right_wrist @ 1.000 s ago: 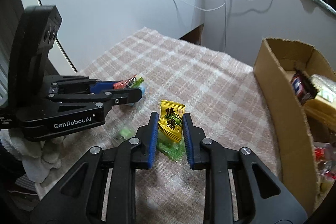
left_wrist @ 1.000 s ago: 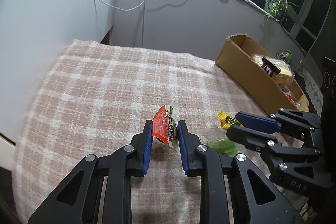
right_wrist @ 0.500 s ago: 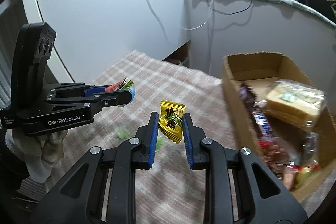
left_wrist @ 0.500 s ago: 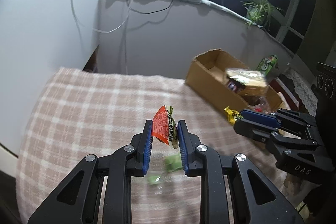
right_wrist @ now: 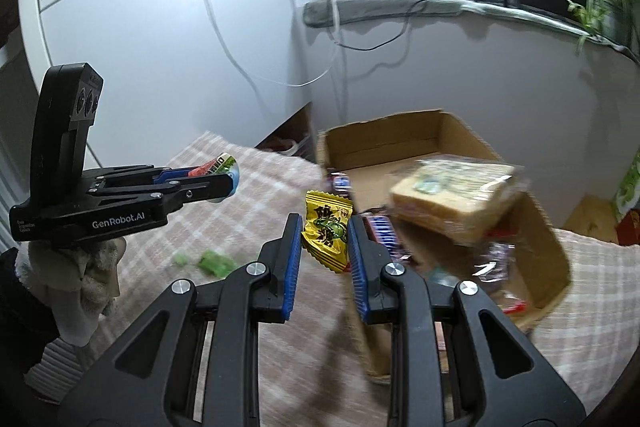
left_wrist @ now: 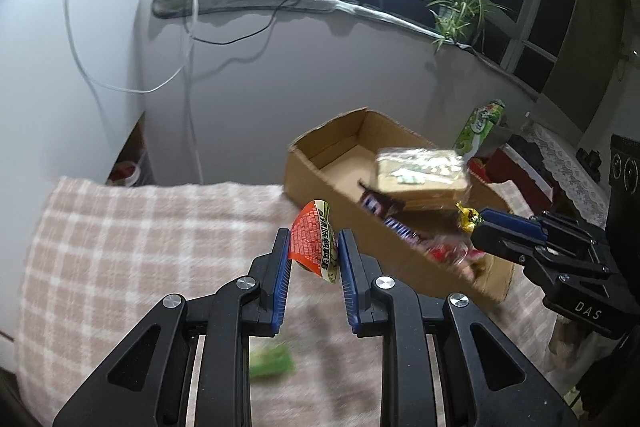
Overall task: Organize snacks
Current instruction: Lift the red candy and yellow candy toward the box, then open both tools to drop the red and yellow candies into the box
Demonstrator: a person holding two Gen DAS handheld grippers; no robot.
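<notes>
Right wrist view has the right gripper (right_wrist: 322, 247) clamped on a yellow snack packet (right_wrist: 328, 231) with the cardboard box (right_wrist: 400, 135) right of centre just beyond it, while the left gripper (right_wrist: 224, 183), pinching a red packet (right_wrist: 208, 167), sits further left, so right's nearer

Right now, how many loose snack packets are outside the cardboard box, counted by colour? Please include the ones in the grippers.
Red packet, held in the left gripper: 1
Yellow packet, held in the right gripper: 1
Green packets lying on the checked cloth: 2
Total: 4
</notes>
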